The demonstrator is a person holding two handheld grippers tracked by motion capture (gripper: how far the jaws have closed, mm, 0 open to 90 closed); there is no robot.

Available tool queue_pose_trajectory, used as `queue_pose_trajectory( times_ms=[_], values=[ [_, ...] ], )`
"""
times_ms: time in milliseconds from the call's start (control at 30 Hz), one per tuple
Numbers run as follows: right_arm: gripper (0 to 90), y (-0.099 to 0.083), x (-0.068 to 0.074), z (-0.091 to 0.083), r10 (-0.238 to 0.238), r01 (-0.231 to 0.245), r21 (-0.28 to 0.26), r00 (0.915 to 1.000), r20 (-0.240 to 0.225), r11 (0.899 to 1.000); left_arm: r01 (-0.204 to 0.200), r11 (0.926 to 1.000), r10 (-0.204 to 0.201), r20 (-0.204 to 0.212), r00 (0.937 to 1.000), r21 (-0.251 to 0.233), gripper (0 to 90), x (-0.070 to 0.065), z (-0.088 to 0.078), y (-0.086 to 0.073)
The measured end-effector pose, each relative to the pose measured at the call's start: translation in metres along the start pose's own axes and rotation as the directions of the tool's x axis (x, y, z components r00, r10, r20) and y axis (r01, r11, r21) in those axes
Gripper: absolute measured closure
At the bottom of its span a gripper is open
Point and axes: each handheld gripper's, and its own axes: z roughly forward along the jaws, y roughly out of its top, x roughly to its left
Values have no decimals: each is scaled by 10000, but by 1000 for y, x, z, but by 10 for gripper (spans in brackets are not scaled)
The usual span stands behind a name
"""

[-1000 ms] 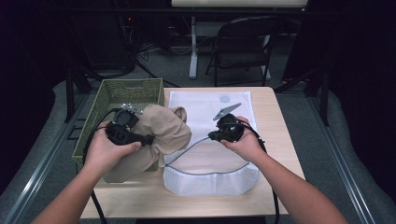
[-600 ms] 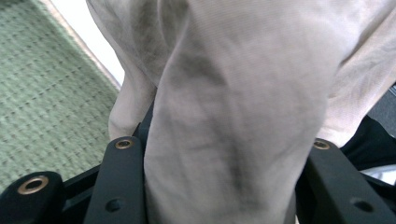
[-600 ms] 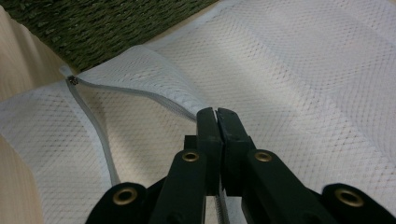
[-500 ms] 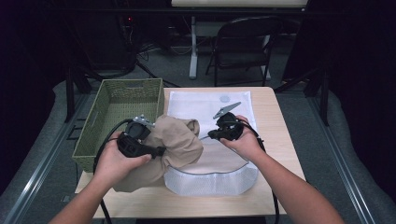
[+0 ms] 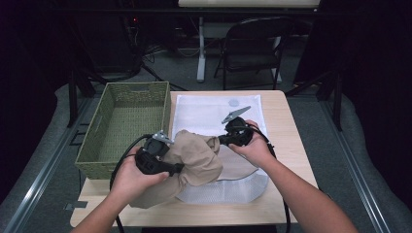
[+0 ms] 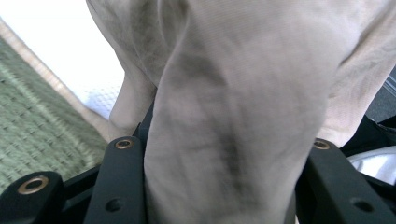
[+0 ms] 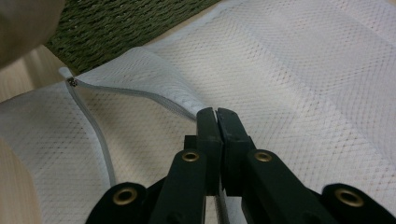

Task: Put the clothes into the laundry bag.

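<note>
A tan garment (image 5: 197, 158) hangs bunched from my left gripper (image 5: 180, 168), whose jaws are shut on a thick fold of it (image 6: 233, 93); the cloth hides the gripper's (image 6: 223, 144) fingertips. The garment droops over the near left part of a white mesh laundry bag (image 5: 209, 114) lying flat on the table. My right gripper (image 5: 219, 141) is shut on the bag's zippered edge (image 7: 187, 109), with its jaws (image 7: 217, 114) pressed together and the mesh rim lifted. The zipper (image 7: 93, 121) curves away along the open mouth.
A green woven basket (image 5: 127, 92) stands at the table's left, close beside the bag (image 7: 303, 70) and the left hand. The wooden table's (image 5: 286, 126) right strip is bare. A folding chair (image 5: 252, 43) and a desk leg stand beyond the far edge.
My left gripper has carried the garment rightward and down, from over the basket's edge to the bag's open mouth. The right gripper has kept still on the bag's edge.
</note>
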Motion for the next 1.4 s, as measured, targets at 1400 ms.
queue_pose_trajectory(
  times_ms=[1400],
  values=[
    [886, -3, 11, -8, -320, 318, -210, 9994, -91, 9993, -111, 9966, 69, 520, 9986, 813, 538, -23, 80, -14]
  ],
)
